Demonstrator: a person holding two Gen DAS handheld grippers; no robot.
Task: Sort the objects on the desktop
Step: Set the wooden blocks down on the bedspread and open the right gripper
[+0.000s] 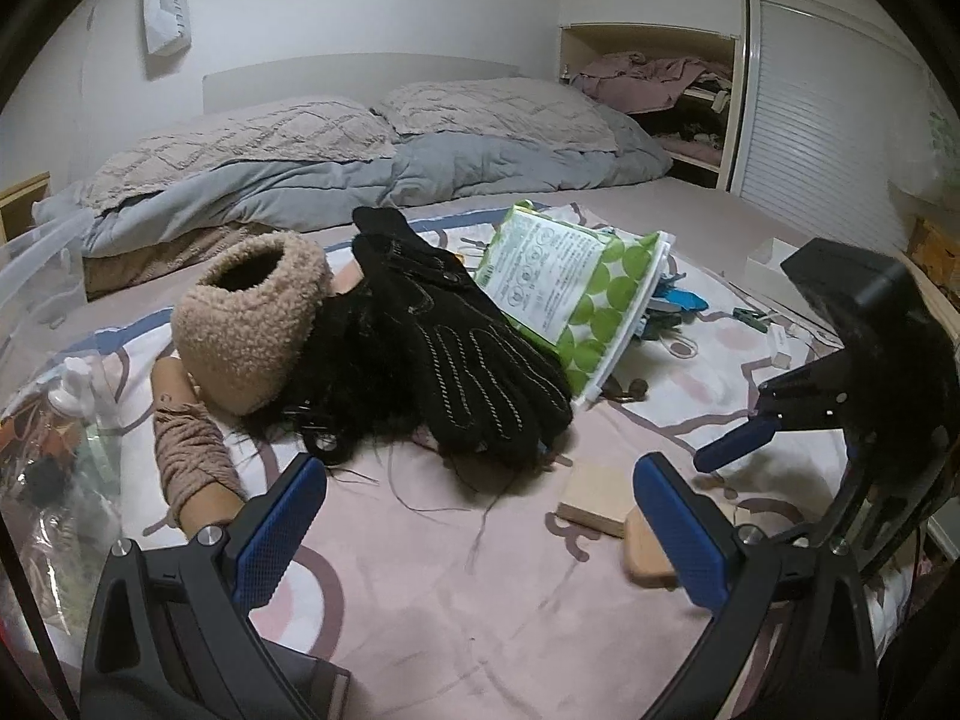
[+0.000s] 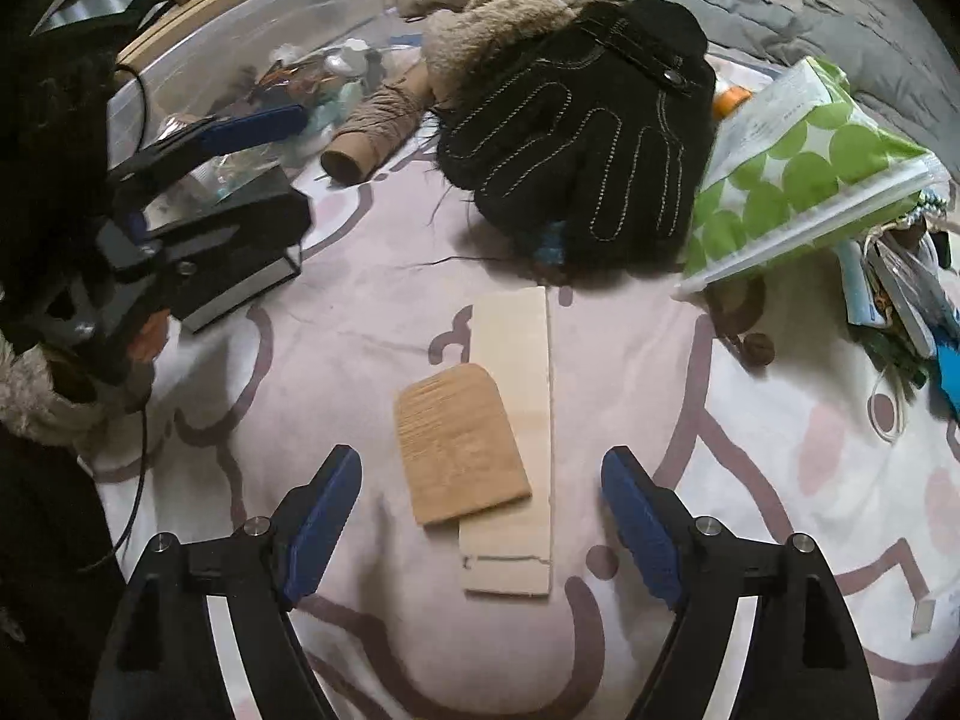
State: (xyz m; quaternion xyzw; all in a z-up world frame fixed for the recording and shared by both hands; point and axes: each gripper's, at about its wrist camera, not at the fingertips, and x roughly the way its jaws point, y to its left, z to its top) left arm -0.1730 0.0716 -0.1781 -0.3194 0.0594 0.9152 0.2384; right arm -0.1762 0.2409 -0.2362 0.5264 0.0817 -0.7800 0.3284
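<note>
Two wooden pieces lie on the pink patterned bedspread [image 2: 360, 360]. One is a pale strip [image 2: 519, 360], and a brown rounded block [image 2: 462, 444] rests partly on it. My right gripper [image 2: 483, 519] is open just in front of them, its pads clear of both. In the left wrist view the same strip [image 1: 594, 501] and block [image 1: 645, 546] sit beside my open, empty left gripper [image 1: 480, 516]. A black glove [image 1: 468, 348] lies on black hair and a beige fleece hat [image 1: 252, 324]. A yarn-wound cardboard tube [image 1: 186, 450] lies to the left.
A green dotted pouch [image 1: 588, 300] spills small items at the right. A clear plastic bin [image 2: 252, 42] with odds and ends stands at the left, with a black box [image 2: 252, 252] next to it. Pillows [image 1: 492, 108] and a grey duvet [image 1: 360, 174] fill the back.
</note>
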